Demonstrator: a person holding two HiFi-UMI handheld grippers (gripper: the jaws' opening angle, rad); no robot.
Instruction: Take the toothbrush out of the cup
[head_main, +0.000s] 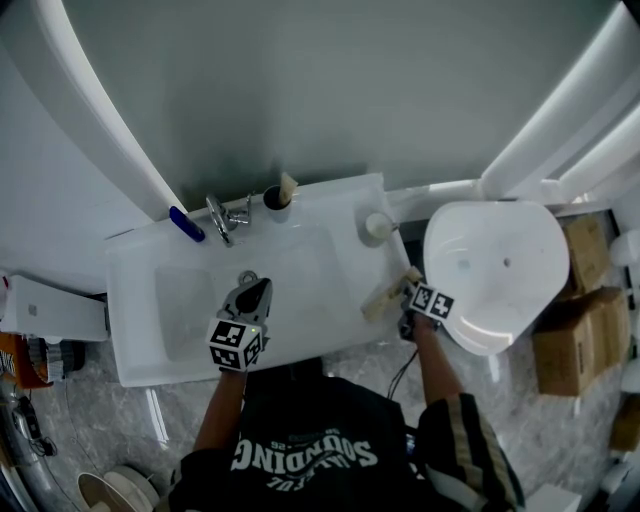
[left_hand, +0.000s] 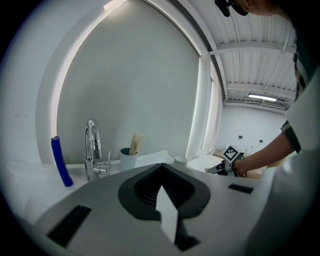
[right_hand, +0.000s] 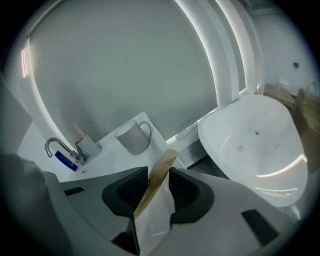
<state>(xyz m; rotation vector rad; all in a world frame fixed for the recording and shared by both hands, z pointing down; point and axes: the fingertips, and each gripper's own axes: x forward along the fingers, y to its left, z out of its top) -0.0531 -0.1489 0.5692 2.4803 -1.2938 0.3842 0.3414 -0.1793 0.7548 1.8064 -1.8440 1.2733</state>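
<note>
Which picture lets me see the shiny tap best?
The left gripper view. The tap stands tall there, side on, with its curved spout and handle clear. The head view looks down on it, so it seems squashed. The right gripper view shows it tiny, far left.

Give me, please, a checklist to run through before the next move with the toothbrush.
1. Toothbrush in the right gripper: ok; it sits between the jaws and both pads touch it.
2. Toothbrush clear of the cups: ok; it is away from the white mug and the rear cup.
3. Surface beneath it: ok; the head view shows it over the right end of the sink counter.
4. Toothbrush resting on the counter: cannot tell.
5. Left gripper out of the way: ok; shut, empty, over the basin.
6. Rear cup empty: not ok; a beige stick stands in it.
</note>
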